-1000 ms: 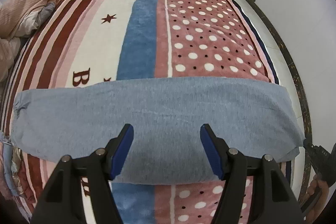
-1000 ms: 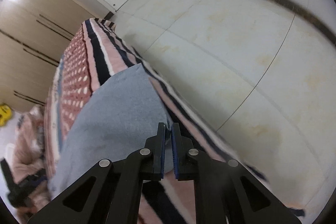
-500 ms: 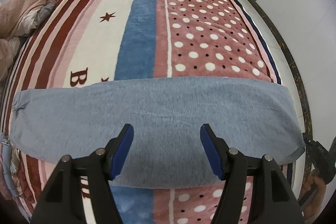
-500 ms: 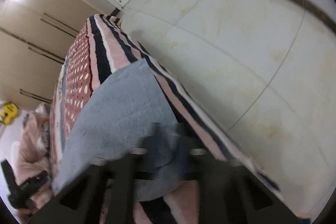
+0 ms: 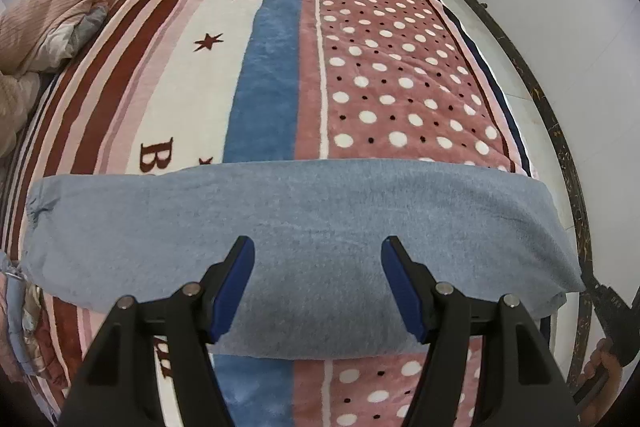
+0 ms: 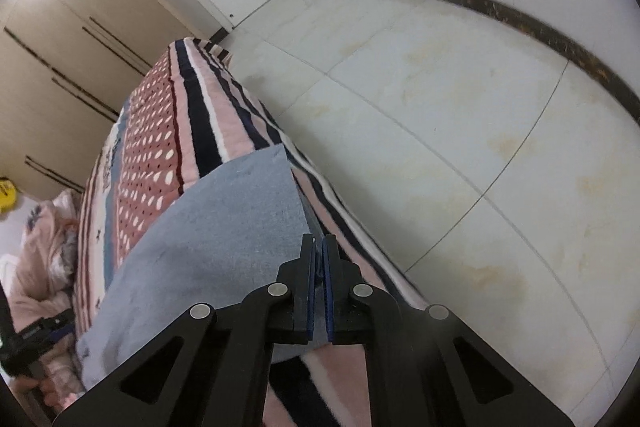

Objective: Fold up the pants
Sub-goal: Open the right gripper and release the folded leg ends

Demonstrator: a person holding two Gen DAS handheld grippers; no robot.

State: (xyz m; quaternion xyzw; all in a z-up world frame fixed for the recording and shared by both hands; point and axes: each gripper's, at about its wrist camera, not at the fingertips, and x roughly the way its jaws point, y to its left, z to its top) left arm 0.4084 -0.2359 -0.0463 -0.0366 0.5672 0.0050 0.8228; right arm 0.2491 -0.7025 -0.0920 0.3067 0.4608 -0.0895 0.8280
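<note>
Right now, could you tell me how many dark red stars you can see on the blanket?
2: one star stands in the white band beside the blue stripe; a second peeks out at the pants' far edge. More may be hidden beneath.

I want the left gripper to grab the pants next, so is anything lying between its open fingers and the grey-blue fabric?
Nothing visible does. The left gripper hangs open right above the pants, which lie flat across the blanket with no other item on them. The right gripper is shut on the pants' edge at the bedside.
</note>
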